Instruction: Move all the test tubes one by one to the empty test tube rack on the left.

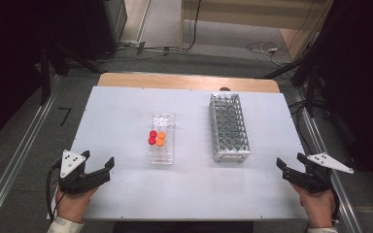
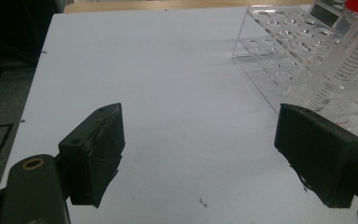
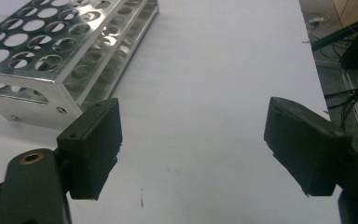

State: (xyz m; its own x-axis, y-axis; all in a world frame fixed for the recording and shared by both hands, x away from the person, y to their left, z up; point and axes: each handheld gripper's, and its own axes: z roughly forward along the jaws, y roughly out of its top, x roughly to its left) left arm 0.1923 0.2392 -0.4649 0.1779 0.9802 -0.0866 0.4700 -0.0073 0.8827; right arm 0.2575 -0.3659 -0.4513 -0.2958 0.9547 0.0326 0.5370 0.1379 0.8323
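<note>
A white tabletop (image 1: 126,194) carries a metal test-tube rack (image 1: 229,127) right of centre, standing empty, and a clear plastic tube rack (image 1: 162,138) left of it, well apart. The clear rack holds four capped tubes, two with red caps (image 1: 152,137) and two with orange caps (image 1: 161,139). The left hand-held gripper (image 1: 98,163) and the right hand-held gripper (image 1: 291,162) sit at the near corners, each with jaws spread wide, gripping nothing.
</note>
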